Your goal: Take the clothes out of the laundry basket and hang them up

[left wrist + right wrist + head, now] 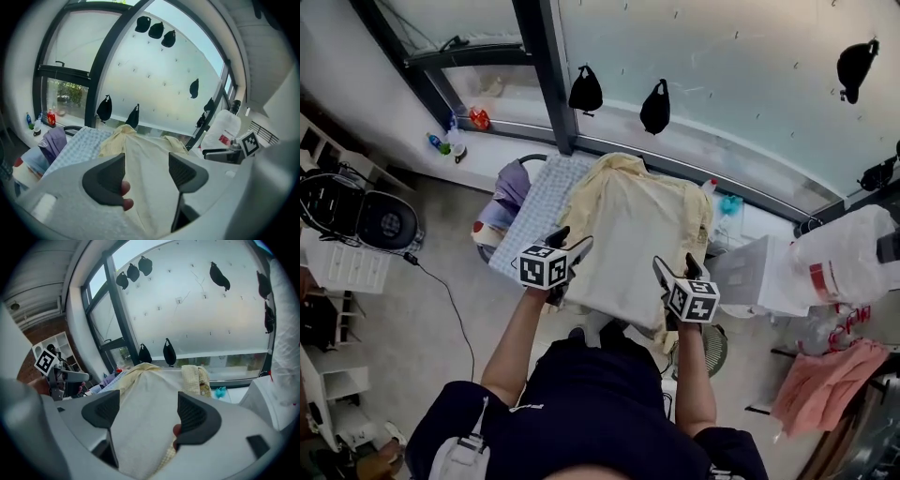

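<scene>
Two tools, left tool (570, 242) and right tool (675, 268), jaws apart astride one pale yellow, creased garment (630, 223)

Blocked ahead, room on my left
Yellow garment (633, 234) fills my front (window glass (722, 84) close behind); white bag (844, 258) crowds the right, open floor (412, 337) left.

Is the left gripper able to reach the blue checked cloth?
Probably yes. The left gripper, open over the yellow shirt, is right beside the blue checked cloth, nothing between.
</scene>
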`<state>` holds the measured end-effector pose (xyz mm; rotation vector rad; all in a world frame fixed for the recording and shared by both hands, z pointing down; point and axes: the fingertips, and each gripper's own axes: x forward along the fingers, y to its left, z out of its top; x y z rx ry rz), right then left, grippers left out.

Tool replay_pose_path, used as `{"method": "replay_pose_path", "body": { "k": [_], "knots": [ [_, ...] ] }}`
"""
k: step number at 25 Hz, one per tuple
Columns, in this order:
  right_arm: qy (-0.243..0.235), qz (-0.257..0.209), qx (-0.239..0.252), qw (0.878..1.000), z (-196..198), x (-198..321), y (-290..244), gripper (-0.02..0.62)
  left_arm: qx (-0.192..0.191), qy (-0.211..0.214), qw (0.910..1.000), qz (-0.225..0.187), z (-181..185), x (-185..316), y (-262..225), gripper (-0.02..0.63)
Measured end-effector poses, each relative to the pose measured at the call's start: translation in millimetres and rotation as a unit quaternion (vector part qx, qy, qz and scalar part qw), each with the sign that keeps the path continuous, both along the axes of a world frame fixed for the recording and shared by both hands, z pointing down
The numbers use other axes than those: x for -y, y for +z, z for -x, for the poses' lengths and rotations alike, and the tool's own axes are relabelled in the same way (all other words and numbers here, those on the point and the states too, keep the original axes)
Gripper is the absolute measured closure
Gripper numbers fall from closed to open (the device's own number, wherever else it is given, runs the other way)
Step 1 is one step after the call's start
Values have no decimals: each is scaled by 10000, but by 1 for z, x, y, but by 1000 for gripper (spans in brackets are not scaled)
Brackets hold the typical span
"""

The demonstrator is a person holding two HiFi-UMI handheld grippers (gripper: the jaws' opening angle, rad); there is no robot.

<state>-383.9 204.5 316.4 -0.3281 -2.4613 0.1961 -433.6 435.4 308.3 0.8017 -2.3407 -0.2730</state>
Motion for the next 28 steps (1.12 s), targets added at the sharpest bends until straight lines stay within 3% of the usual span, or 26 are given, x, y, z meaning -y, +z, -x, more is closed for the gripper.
{"method": "replay_pose_path", "body": {
  "k": [9,15,22,28],
  "knots": [
    [20,-206,269,9994,-106,-73,-14,210,162,225,9989,-384,-103,-57,-2,324],
    [21,-238,383,9990,-162,-90,-33,210,216,391,9987,-241,-167,-65,-2,325],
    [-96,-229,431,9988,-197,-99,-25,210,473,448,9978,-113,-212,-58,-11,327],
    [-525,-289,560,9966,-216,-106,-30,213,585,-10,9983,-18,-241,-59,-25,327]
  ]
}}
